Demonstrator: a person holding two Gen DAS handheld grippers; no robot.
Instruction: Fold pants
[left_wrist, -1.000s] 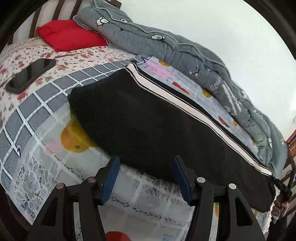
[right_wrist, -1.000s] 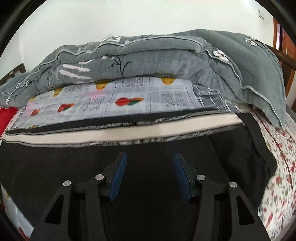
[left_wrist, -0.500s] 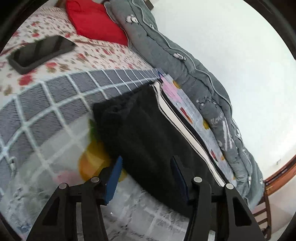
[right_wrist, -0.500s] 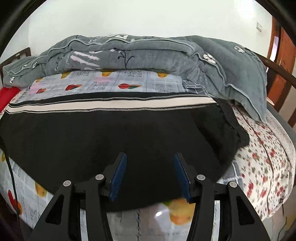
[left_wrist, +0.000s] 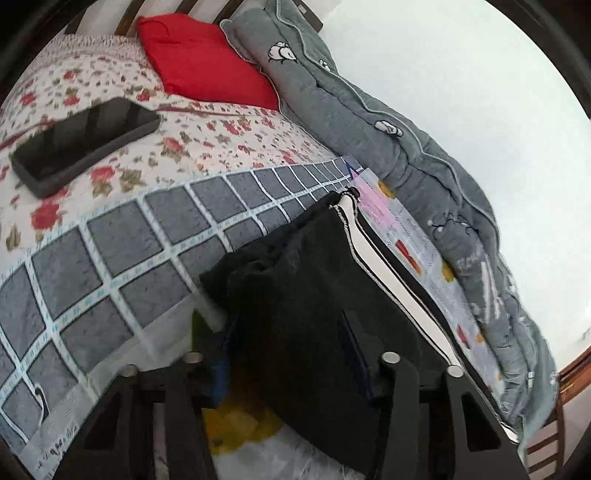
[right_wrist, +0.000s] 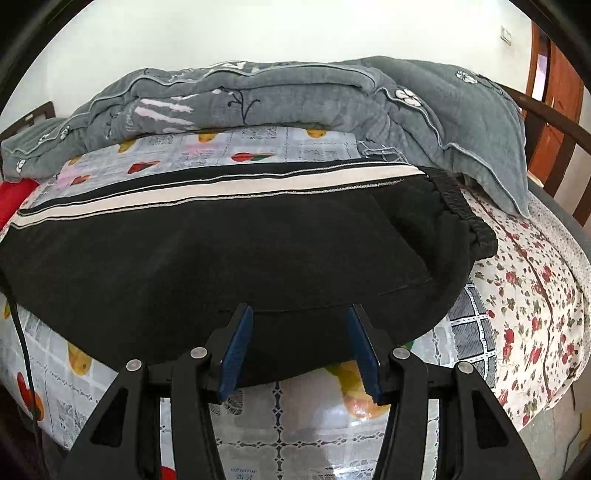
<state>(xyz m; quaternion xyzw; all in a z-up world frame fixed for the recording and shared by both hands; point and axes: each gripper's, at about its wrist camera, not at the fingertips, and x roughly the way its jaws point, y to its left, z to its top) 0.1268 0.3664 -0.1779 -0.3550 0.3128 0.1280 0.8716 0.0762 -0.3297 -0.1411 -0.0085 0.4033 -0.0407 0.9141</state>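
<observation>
My left gripper is closing its jaws around the black white-striped fabric pants' hem; my right gripper hangs with jaws apart, empty, above them.

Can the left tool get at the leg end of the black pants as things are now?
Probably yes: the left tool is closing, with the black pants hem between its pads, and nothing blocks it.

One pair of black pants, one grey quilt, one red pillow, one phone
</observation>
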